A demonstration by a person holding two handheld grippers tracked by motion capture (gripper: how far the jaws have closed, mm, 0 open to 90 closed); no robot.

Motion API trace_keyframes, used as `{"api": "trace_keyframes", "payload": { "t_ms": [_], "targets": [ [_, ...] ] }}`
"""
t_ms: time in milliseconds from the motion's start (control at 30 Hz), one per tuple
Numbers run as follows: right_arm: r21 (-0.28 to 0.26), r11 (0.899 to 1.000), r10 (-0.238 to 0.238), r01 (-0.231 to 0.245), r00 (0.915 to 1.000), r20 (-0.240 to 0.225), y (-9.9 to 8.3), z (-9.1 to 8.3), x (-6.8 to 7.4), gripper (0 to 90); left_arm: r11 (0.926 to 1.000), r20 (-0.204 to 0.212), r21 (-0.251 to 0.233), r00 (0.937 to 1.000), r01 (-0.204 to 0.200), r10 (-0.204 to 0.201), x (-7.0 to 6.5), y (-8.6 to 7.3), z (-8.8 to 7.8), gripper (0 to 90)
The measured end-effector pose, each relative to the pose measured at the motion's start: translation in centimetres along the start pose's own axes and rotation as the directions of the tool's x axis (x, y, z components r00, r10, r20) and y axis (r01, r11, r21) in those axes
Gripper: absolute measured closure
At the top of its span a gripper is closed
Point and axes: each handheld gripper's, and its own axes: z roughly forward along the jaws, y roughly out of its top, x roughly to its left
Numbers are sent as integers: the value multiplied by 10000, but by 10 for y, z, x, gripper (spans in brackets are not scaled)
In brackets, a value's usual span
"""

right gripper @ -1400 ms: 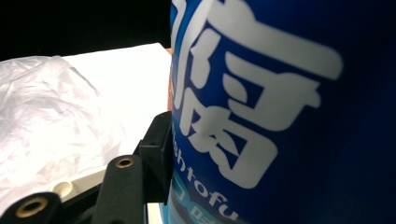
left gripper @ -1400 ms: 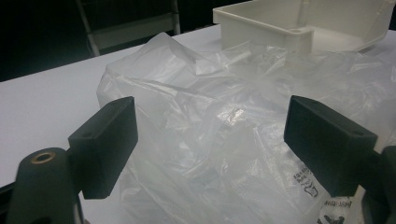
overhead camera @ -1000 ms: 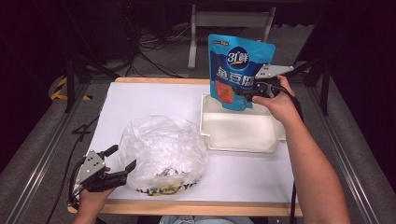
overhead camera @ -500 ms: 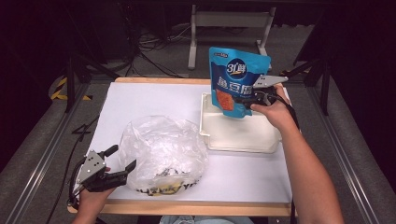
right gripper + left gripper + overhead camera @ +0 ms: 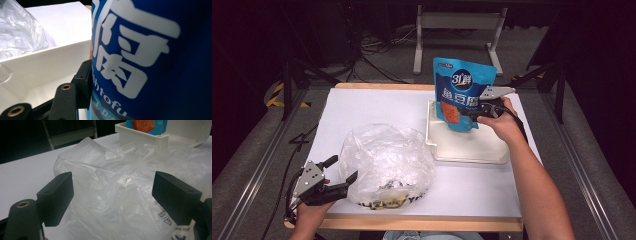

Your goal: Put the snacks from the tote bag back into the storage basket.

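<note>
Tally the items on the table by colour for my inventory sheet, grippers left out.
Blue: 1, the snack pouch
White: 1, the tray
Clear: 1, the plastic bag
Total: 3

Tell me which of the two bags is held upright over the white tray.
The blue printed snack pouch, clamped in the right gripper above the white plastic tray. The clear crumpled plastic bag lies slumped on the table.

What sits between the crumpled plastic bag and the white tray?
Nothing: in the high view, bare white table separates the plastic bag from the tray.
</note>
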Motion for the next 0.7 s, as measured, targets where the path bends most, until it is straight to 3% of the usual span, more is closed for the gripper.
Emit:
{"api": "trace_keyframes", "payload": {
  "t_ms": [533, 700],
  "targets": [
    [-48, 10000, 60, -61, 9995, -300, -16, 10, 2, 480, 10000, -11, -11, 10000, 29, -29, 0, 0, 0, 184],
    [386, 9992, -64, 69, 9999, -116, -18, 8, 1, 444, 10000, 28, 20, 10000, 12, -12, -1, -1, 1, 184]
  ]
}}
